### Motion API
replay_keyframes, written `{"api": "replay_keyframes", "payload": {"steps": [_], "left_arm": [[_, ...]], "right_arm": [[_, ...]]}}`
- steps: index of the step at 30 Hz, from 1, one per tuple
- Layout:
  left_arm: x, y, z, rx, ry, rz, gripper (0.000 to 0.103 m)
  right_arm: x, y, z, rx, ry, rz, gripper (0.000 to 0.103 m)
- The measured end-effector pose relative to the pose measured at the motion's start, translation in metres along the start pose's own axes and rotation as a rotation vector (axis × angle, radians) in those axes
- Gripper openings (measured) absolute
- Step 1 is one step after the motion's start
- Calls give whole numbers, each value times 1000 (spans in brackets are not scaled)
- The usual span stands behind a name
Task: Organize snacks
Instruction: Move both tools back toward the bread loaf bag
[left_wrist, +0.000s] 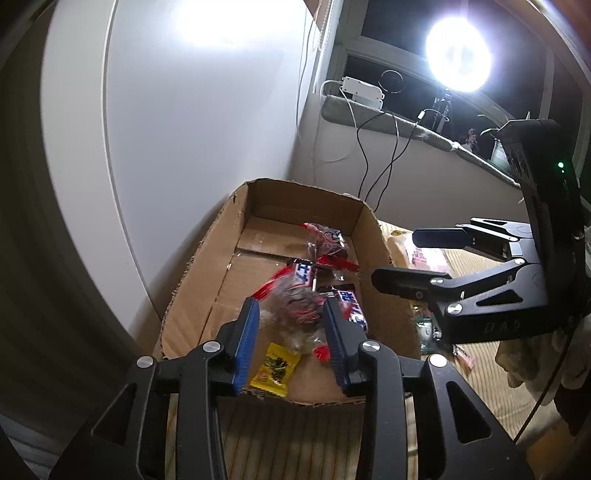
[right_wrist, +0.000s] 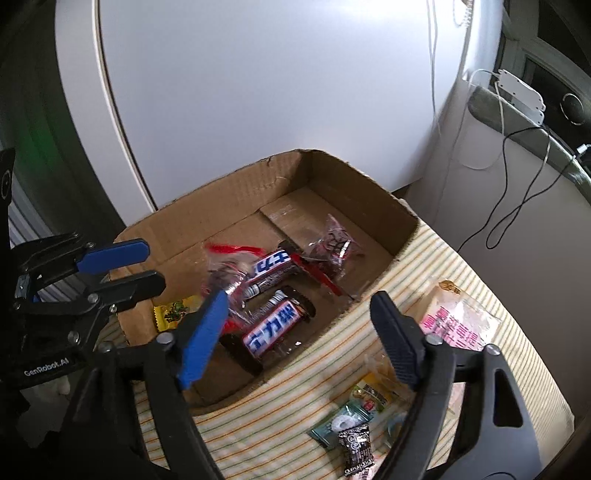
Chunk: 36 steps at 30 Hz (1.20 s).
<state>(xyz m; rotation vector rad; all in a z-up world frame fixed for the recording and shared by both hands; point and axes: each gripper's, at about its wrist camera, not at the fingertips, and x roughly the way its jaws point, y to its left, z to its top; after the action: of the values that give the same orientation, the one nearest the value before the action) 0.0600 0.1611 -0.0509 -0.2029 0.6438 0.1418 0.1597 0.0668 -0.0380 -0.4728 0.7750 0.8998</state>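
Note:
An open cardboard box sits on a striped cloth. It holds two chocolate bars with blue lettering, a yellow sweet and two clear packets with red ends. My left gripper hangs over the box's near end, open. A blurred clear packet shows between its blue pads, and I see no pad pressing on it. My right gripper stands wide open and empty over the box's right wall.
Loose snacks lie on the cloth right of the box: a pink packet, a green mint packet, a dark wrapped sweet. A white wall stands behind the box. Cables and a bright lamp are at the back right.

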Motion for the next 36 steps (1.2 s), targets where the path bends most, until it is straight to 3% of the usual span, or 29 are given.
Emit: {"api": "replay_keyframes", "payload": {"steps": [9, 20, 23, 25, 32, 36], "left_arm": [[-3, -26, 6, 29, -17, -43, 34], [12, -88, 12, 101, -9, -134, 36], [18, -107, 11, 119, 5, -159, 36], [22, -116, 10, 123, 15, -177, 43], [45, -151, -1, 118, 88, -244, 43], [64, -160, -4, 99, 125, -237, 43]], "right_arm": [[-17, -38, -10, 84, -9, -21, 83], [-28, -128, -30, 280, 28, -26, 83], [-25, -146, -35, 320, 42, -7, 83], [-21, -156, -37, 344, 51, 12, 83], [-3, -192, -28, 374, 64, 70, 83], [15, -205, -17, 357, 87, 102, 83]]}}
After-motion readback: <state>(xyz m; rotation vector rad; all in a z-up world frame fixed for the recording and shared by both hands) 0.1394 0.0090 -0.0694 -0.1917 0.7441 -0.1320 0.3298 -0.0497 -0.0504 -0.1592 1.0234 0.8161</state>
